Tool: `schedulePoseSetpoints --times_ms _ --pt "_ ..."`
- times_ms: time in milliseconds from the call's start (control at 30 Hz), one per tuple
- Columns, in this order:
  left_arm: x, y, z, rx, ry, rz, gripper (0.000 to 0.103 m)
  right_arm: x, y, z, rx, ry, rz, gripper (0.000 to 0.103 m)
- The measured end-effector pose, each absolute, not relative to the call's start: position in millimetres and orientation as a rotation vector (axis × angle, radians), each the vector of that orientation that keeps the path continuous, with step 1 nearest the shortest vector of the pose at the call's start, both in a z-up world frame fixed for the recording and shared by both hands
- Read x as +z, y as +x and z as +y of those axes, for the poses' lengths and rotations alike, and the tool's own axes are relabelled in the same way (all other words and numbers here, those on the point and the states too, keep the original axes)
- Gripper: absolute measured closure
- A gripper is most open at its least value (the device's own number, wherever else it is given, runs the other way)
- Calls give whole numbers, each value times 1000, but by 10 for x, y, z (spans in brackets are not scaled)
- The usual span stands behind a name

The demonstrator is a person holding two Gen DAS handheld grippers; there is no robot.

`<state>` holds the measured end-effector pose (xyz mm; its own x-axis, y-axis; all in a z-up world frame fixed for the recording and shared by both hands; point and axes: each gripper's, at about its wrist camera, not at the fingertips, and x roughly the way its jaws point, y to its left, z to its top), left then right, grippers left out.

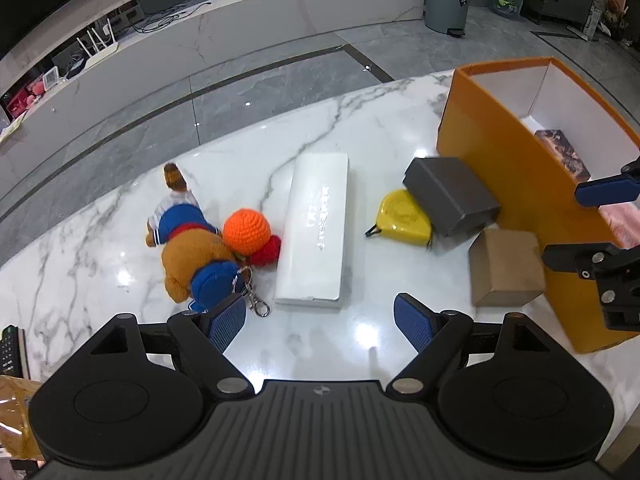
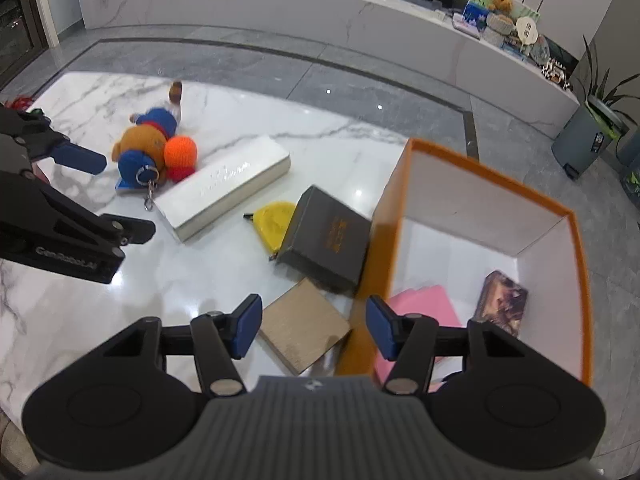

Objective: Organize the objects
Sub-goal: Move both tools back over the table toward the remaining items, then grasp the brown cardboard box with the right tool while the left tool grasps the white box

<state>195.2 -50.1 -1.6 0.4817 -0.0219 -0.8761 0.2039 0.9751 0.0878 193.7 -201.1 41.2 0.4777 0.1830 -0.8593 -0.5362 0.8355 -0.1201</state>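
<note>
Left wrist view shows the left gripper [image 1: 320, 322] with its blue pads spread wide and nothing between them, hanging above a bare patch of the white marble table [image 1: 100, 240]. At its 12 o'clock lies a long white box [image 1: 316, 232] flat on the marble. At 10 o'clock sits a heap of plush toys [image 1: 192, 248], with an orange crocheted ball [image 1: 246, 226] touching the white box's left edge and a metal keyring clasp [image 1: 258, 304] trailing toward the gripper. At 1 o'clock a yellow tape measure [image 1: 402, 218] lies partly under a tilted dark grey box [image 1: 450, 196], which leans toward the orange storage box [image 1: 500, 152]; a small brown cardboard box [image 1: 506, 266] rests just beside that box's wall. Right wrist view shows the right gripper [image 2: 314, 330], jaws parted and empty, straddling the near wall of the orange storage box, its left pad over the cardboard box and its right pad over the interior. Inside the storage box lie a pink flat item [image 2: 428, 300] and a small printed packet [image 2: 500, 298] at the gripper's 2 o'clock. At 9 o'clock in this view, the left gripper's fingers [image 2: 80, 158] reach in over the marble.
</note>
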Motion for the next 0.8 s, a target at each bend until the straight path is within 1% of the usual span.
schedulePoseSetpoints --times_ms 200,333,433,533,667,800 --pt "-252 2019 -458 -159 229 1086 7 83 1988 -1888 436 -417 1040 42" --pt "-356 2162 -469 -160 239 1101 7 -17 1956 -1792 447 -463 1033 35" --pt "-431 2270 -466 -156 233 1115 7 -72 1935 -1715 457 -531 1021 34" --pt "-498 2341 -462 -156 231 1124 7 -132 1936 -1645 474 -600 1020 30" --pt "-550 2390 -490 -183 264 1119 7 -221 1971 -1549 515 -696 1038 29" --pt "-605 2429 -515 -187 305 1128 7 -340 2008 -1448 566 -870 1033 29"
